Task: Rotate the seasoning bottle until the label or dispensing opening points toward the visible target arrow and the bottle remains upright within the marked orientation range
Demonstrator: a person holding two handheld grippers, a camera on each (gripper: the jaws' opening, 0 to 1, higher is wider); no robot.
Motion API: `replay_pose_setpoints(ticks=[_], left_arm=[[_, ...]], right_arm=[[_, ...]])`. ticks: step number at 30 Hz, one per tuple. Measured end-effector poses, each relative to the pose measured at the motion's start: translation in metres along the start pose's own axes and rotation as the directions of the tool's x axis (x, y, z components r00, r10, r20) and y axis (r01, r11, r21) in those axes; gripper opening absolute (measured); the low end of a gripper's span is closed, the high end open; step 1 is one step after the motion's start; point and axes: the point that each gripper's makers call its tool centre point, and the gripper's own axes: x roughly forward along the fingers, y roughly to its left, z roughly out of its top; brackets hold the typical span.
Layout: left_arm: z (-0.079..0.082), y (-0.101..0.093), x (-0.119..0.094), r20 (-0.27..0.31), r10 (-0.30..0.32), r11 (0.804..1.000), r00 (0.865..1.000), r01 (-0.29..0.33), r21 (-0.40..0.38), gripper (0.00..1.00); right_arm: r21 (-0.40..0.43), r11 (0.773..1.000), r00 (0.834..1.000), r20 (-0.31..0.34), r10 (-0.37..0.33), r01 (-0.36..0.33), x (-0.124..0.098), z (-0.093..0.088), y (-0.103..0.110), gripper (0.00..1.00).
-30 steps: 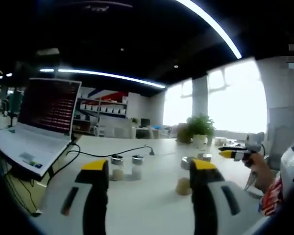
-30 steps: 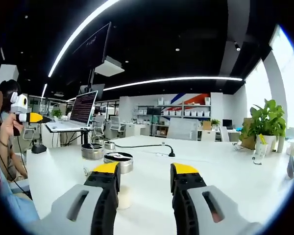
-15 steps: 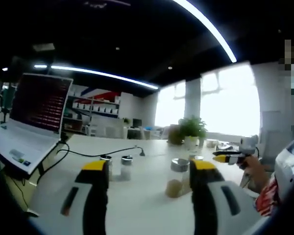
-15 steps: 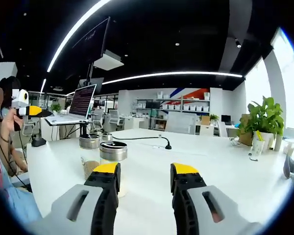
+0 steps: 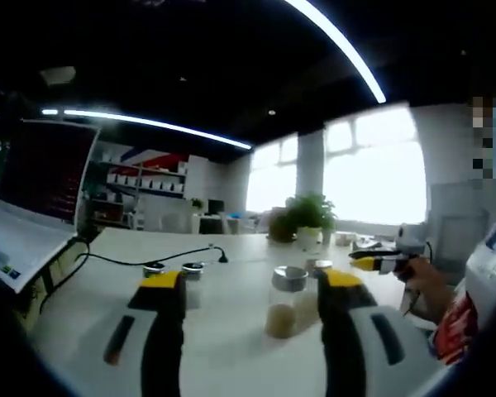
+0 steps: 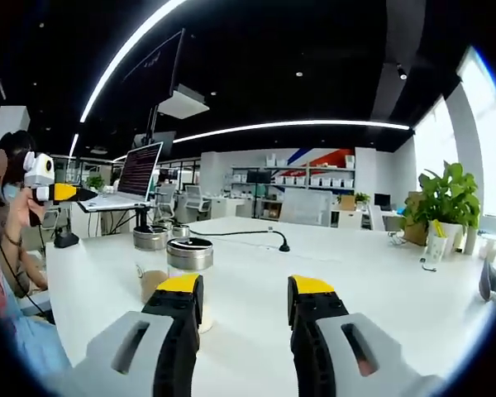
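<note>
Left gripper view soft, motion-blurred throughout; windows [image 5: 360, 174] at far right blown out white, glare washing wall beside them. Right gripper view sharper. Ceiling dark in both; light from 2 strip lights [image 6: 298, 128] overhead, curved by fisheye. White table [image 6: 380, 281] evenly bright, shadows faint. Straight lines bow toward edges; near gripper bodies slightly out of focus.
</note>
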Motion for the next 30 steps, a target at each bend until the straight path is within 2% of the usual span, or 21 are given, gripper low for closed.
replay_pose_setpoints(ticks=[3,5,9,15,18,21,26,30], left_arm=[[-0.004,-0.004,0.012,-0.004,-0.017,1.0,1.0,0.017,0.005,0.69],[0.001,-0.002,0.019,0.025,-0.016,1.0,1.0,0.016,0.002,0.68],[0.004,0.01,0.031,0.036,0.018,1.0,0.999,-0.017,-0.002,0.67],[0.012,0.03,0.04,0.093,0.068,0.998,0.993,-0.067,-0.014,0.67],[0.014,0.036,0.045,0.114,0.061,0.997,0.992,-0.056,-0.043,0.67],[0.021,0.039,0.051,0.158,0.059,0.998,0.986,-0.059,-0.008,0.64],[0.011,0.051,0.07,0.113,0.053,0.999,0.992,-0.052,-0.015,0.62],[0.003,0.057,0.087,0.072,0.054,0.998,0.996,-0.055,0.023,0.64]], right_arm=[[-0.006,1.0,1.0,0.002,-0.004,0.004,-0.002,0.001,-0.001,0.41],[-0.002,1.0,1.0,0.003,0.003,-0.003,-0.002,0.002,0.0,0.41],[0.012,1.0,1.0,0.006,-0.002,0.002,-0.002,0.002,0.0,0.41],[0.006,1.0,1.0,0.023,-0.012,0.012,-0.002,0.009,-0.001,0.44],[0.007,1.0,0.999,0.031,-0.015,0.015,-0.003,0.011,-0.001,0.44],[-0.001,1.0,1.0,0.026,0.001,-0.001,-0.003,0.011,0.002,0.44],[-0.007,1.0,1.0,0.027,0.008,-0.008,-0.006,0.013,0.003,0.44],[-0.001,1.0,1.0,0.022,0.014,-0.014,-0.005,0.012,0.003,0.44]])
